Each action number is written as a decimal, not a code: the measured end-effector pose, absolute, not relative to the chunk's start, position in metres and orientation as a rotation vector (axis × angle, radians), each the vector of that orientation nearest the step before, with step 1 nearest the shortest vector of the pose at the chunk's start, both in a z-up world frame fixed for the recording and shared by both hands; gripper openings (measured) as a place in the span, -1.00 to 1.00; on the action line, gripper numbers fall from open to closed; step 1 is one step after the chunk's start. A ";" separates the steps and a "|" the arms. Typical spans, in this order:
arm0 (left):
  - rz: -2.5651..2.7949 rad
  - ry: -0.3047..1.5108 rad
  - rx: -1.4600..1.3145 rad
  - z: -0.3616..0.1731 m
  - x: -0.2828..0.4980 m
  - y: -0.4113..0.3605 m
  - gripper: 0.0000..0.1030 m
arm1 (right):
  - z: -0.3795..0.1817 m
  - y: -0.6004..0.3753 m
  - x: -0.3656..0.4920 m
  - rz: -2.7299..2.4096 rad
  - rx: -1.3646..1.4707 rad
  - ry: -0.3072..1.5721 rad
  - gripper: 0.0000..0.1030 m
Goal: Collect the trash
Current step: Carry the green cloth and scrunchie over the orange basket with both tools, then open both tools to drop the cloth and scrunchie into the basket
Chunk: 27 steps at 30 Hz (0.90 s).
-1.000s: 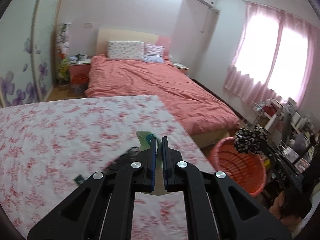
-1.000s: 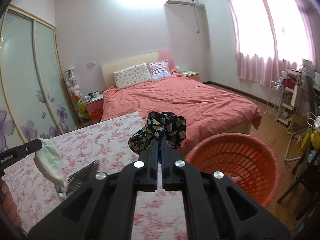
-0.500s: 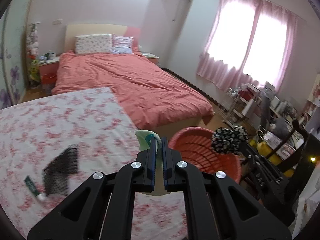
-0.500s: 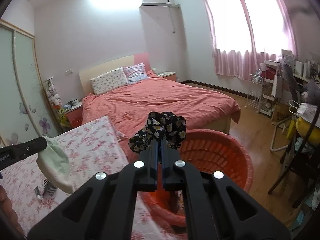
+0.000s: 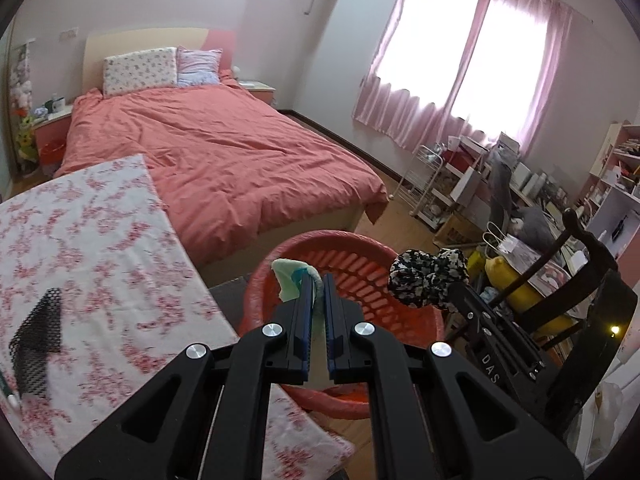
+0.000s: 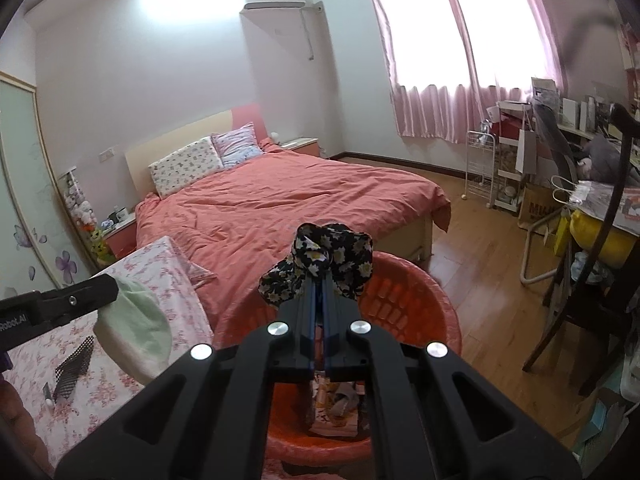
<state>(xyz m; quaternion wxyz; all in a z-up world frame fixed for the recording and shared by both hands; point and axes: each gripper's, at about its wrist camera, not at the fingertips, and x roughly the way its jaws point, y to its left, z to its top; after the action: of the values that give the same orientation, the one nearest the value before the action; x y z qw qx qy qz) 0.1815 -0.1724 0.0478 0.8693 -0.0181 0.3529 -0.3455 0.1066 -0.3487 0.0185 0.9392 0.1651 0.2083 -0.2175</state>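
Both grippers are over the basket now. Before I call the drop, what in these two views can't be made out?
- Red basket contents: right wrist view, mostly hidden behind the right gripper.
- Pale green wad: left wrist view, its lower part sits between the left gripper jaws.
- Small tube by the black mesh: left wrist view, cut off by the edge.

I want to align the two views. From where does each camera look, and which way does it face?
Left wrist: sits on the left tongs, facing the round red plastic basket; its own fingers pinch a pale green cloth.
Right wrist: sits on the right tongs, above the same basket, pinching a black flowered cloth.
Shared: basket, both cloths, coral-covered bed.
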 end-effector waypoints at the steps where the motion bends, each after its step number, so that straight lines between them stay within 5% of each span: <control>1: -0.726 0.742 -0.035 0.047 0.182 -0.177 -0.89 | 0.017 -0.352 0.106 -0.446 0.341 0.427 -0.93; 19: -0.747 0.893 0.022 0.003 0.196 -0.236 -0.89 | -0.013 -0.394 0.123 -0.434 0.415 0.493 -0.80; 20: -0.745 0.909 0.029 -0.001 0.197 -0.237 -0.85 | -0.014 -0.395 0.123 -0.431 0.418 0.498 -0.80; 23: -0.726 0.917 0.043 -0.007 0.197 -0.238 -0.23 | -0.020 -0.399 0.124 -0.430 0.426 0.513 -0.74; 27: -0.705 0.923 0.056 -0.010 0.198 -0.232 -0.11 | -0.024 -0.402 0.121 -0.442 0.434 0.526 -0.61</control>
<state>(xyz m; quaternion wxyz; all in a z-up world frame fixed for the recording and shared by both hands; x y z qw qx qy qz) 0.1977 -0.2319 -0.0098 0.8358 0.0265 0.4359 -0.3328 0.1212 -0.4024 -0.0244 0.9185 0.2111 0.2560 -0.2152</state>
